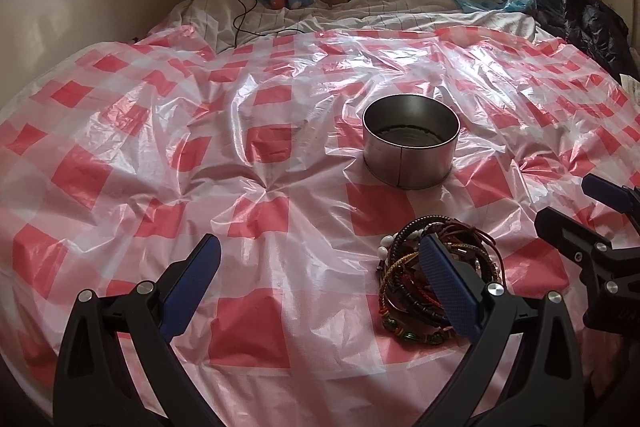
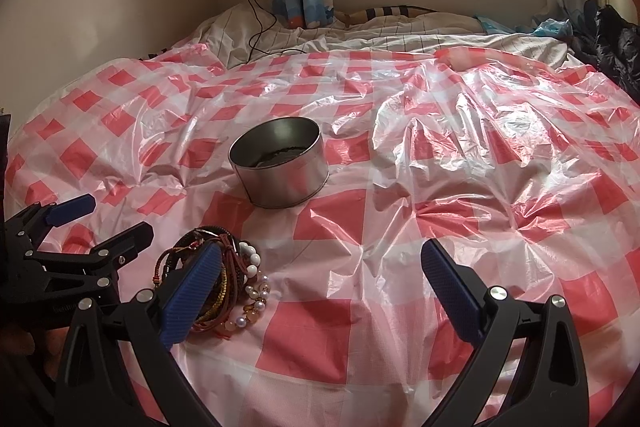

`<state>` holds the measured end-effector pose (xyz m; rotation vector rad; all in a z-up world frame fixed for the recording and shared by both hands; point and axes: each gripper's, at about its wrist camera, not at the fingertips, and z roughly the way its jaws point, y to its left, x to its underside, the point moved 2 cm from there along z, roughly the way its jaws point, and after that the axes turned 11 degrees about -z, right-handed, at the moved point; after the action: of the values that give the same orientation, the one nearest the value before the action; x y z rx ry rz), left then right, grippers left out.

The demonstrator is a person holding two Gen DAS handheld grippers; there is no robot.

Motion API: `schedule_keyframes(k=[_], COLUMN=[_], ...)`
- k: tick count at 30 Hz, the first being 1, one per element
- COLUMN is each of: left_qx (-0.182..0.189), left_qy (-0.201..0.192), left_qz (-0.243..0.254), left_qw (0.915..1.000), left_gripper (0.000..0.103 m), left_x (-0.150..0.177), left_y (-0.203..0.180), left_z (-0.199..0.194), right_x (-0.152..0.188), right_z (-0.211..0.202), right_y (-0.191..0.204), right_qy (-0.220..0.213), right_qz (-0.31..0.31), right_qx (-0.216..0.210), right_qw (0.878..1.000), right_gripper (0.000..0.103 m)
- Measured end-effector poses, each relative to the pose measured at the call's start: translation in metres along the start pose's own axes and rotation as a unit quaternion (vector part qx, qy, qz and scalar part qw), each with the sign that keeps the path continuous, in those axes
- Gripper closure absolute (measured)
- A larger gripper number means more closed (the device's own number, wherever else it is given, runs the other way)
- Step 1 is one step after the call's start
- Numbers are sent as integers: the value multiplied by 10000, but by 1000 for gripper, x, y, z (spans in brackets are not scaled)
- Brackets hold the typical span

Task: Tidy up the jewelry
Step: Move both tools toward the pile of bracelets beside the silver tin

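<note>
1. Blue-padded fingers of the left gripper (image 1: 320, 279) are spread wide, holding nothing; its right finger hides part of the bracelets (image 1: 408, 259).
2. Right gripper (image 2: 324, 287) is spread too and empty, with the pile at its 9 o'clock, by its left finger.
3. Bracelets — cords, beads, pearls — lie tangled in one heap on the plastic sheet (image 2: 400, 327).
4. Tin (image 1: 410, 141) stands at 12 o'clock beyond the heap, apart from it, something dark inside.
5. Risks: a pinch may lift several knotted strands at once, or snag the slippery sheet and drag the tin; both grippers crowd the heap and could collide.
</note>
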<state>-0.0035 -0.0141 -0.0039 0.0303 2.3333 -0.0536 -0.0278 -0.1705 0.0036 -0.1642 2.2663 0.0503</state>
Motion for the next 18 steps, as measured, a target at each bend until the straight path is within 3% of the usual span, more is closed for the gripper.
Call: schedule_keyframes(k=[18], left_qx=[28], left_qy=[61], left_qz=[57], left_qw=[10000], left_gripper=[7], left_x=[-1], left_y=[-3], left_z=[1], right_x=[-1], right_z=[-1], right_y=[-3], right_qy=[-15], right_qz=[33], right_qx=[0], right_qw=[10000], right_gripper=[7])
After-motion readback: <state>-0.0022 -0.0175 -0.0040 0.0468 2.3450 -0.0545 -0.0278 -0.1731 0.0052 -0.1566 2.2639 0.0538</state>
